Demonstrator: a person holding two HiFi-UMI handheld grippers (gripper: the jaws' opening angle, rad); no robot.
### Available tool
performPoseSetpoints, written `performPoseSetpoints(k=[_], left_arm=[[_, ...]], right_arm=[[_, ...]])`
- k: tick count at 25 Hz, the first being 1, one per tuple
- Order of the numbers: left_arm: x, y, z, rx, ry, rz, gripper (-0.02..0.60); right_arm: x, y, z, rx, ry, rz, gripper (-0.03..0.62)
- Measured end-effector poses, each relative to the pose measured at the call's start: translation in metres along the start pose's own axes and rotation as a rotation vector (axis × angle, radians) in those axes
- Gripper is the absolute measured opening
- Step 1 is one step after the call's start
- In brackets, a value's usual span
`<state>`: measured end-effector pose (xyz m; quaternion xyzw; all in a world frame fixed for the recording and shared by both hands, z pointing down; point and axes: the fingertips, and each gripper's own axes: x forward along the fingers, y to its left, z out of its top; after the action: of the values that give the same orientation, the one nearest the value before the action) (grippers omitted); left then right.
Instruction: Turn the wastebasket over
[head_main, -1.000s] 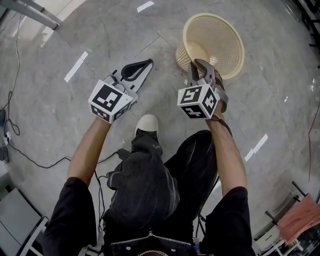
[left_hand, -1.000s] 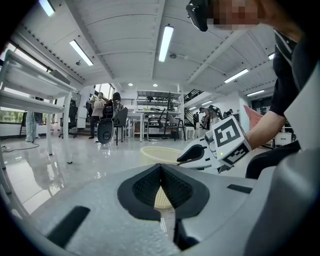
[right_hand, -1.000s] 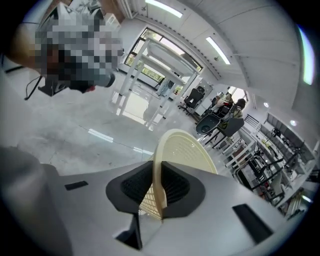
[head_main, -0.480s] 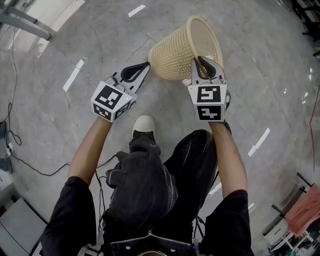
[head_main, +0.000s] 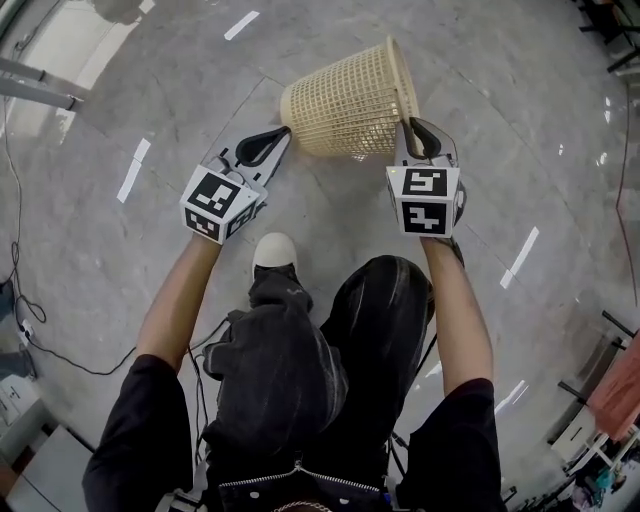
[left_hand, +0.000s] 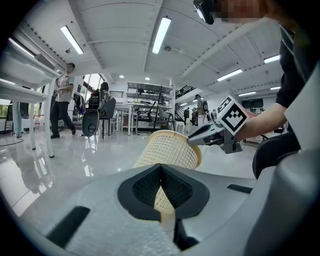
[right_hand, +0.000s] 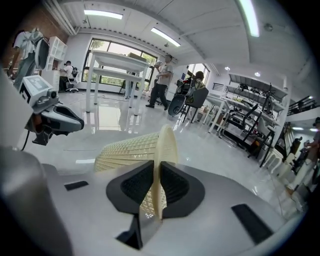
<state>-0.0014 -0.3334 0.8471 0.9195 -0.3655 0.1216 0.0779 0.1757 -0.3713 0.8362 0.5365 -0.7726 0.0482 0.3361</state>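
Bright, even light falls from ceiling strip lamps (left_hand: 161, 34); the glossy floor (head_main: 150, 90) glares white toward eleven o'clock. Shadows are soft. Both gripper views bulge at the rims, their corners black.

Black shirt (head_main: 140, 430), trousers (head_main: 285, 370), white shoe (head_main: 272, 250), left hand-held gripper (head_main: 281, 135) (marker cube (head_main: 215, 205))

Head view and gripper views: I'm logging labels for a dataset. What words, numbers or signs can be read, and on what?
None can be read. The marker cubes show only black-and-white square patterns; the wastebasket bears no visible label; anything on the far shelves is too small.
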Motion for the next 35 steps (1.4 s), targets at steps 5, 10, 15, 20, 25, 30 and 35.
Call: performPoseSetpoints(k=[5,10,15,20,25,30,35], left_arm=[[0.020,-0.004,-0.011,-0.012,0.018,-0.008,0.005],[0.035,-0.006,-0.027,-0.026,0.029,0.004,0.005],[0.046,-0.005,-0.044,-0.040,0.049,0.028,0.005],[0.053,-0.005,-0.060,-0.050,0.056,0.037,0.009],[0.063,-0.009,-0.074,-0.124,0.061,0.023,0.200],[0.073,-0.015,-0.092,-0.238,0.061,-0.029,0.293],[0.080,-0.020,-0.103,-0.290,0.067,-0.062,0.311]], right_arm=[[-0.004,-0.024,-0.033,0.040,0.054,-0.044,0.048],[-0.007,-0.035,-0.064,0.062,0.095,-0.078,0.048],[-0.013,-0.041,-0.095,0.103,0.139,-0.097,0.048],[-0.016,-0.040,-0.110,0.113,0.155,-0.102,0.048],[-0.020,-0.039,-0.113,0.105,0.159,-0.103,0.048],[-0.019,-0.039,-0.113,0.106,0.158,-0.111,0.048],[-0.019,-0.037,-0.116,0.091,0.163,-0.105,0.049]])
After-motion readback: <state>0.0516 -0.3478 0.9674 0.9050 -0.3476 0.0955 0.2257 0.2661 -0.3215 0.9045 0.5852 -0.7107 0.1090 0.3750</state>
